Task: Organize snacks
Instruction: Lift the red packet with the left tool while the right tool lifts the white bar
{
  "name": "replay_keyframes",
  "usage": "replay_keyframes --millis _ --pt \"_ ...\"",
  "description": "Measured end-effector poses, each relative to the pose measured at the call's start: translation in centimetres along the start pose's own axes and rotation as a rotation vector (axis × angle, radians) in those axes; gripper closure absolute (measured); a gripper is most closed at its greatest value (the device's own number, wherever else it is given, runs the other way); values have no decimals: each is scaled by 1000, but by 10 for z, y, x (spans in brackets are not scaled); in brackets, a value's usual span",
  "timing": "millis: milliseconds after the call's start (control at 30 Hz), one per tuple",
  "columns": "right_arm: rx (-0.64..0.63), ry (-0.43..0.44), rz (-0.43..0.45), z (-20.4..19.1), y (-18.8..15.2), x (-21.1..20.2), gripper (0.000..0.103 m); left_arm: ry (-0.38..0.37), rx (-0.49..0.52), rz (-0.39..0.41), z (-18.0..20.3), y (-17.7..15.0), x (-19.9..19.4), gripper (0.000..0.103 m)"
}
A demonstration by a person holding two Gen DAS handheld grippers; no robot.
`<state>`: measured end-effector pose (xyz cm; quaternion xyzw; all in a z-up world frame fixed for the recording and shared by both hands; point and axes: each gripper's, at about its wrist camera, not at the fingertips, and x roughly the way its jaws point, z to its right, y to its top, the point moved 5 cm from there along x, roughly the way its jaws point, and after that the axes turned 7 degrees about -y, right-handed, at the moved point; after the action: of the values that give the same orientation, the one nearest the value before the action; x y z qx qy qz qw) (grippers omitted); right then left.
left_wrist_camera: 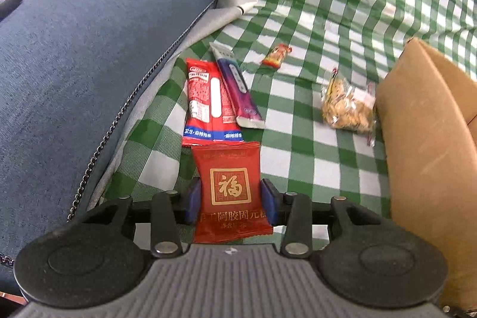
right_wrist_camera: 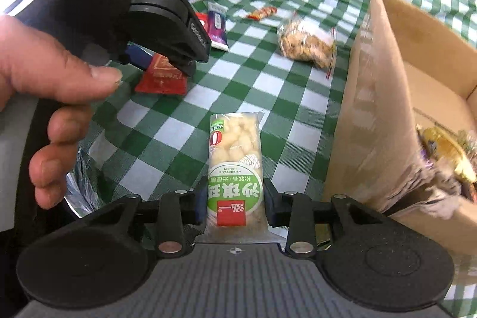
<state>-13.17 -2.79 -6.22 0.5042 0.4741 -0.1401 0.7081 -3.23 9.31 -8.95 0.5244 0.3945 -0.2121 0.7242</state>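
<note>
Left wrist view: the left gripper (left_wrist_camera: pixel 231 200) is closed partway on a dark red sachet (left_wrist_camera: pixel 231 189), with both blue pads against the packet's side edges. Beyond it, on the green checked cloth (left_wrist_camera: pixel 313 139), lie a red snack packet (left_wrist_camera: pixel 205 103), a purple bar (left_wrist_camera: pixel 238 88), a small orange sweet (left_wrist_camera: pixel 276 55) and a clear bag of biscuits (left_wrist_camera: pixel 347 106). The cardboard box (left_wrist_camera: pixel 423 139) stands at right, beside the biscuits.

Right wrist view: the right gripper (right_wrist_camera: pixel 235 206) is narrowed around a green-labelled rice cake bar (right_wrist_camera: pixel 235 169), pads at its sides. A hand (right_wrist_camera: pixel 50 97) holds the left gripper at upper left. The cardboard box is open at right, with packets inside.
</note>
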Motion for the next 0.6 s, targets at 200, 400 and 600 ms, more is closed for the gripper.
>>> replay_keyframes --millis 200,400,600 --pt "-34 -33 42 0 1 -7 65 -12 -23 34 -2 5 -10 57" --pt "-21 -51 121 4 11 -24 65 -8 -33 105 -4 14 -25 57" --pt "-25 -48 226 5 20 -45 65 -7 -58 174 -7 23 -43 57"
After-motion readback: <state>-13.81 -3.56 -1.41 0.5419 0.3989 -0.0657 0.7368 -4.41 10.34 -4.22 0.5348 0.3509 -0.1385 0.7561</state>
